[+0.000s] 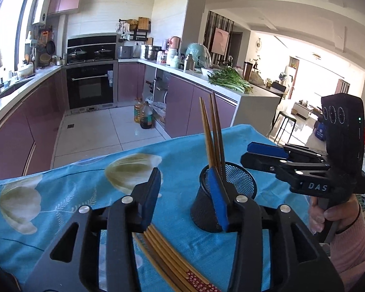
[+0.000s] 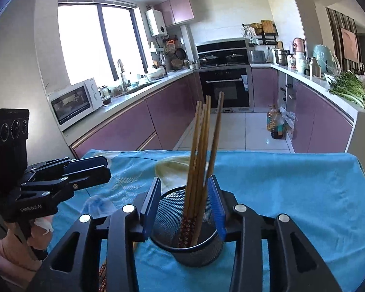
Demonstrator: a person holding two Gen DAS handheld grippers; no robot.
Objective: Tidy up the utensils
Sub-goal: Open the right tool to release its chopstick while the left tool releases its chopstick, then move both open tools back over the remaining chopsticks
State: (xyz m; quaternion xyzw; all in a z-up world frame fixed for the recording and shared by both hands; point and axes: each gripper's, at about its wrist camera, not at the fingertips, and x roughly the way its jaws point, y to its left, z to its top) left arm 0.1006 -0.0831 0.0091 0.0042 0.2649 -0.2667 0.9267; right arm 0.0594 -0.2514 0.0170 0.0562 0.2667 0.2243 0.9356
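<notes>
A black mesh cup stands on the blue flowered cloth and holds several upright wooden chopsticks. More wooden chopsticks lie flat on the cloth below my left gripper, which is open and empty above them, left of the cup. My right gripper is open, its jaws on either side of the cup and the upright chopsticks, gripping nothing. The right gripper also shows in the left wrist view, and the left gripper in the right wrist view.
The clothed table ends at its far edge above the tiled kitchen floor. Purple cabinets and counters run along both sides, with an oven at the back and oil bottles on the floor.
</notes>
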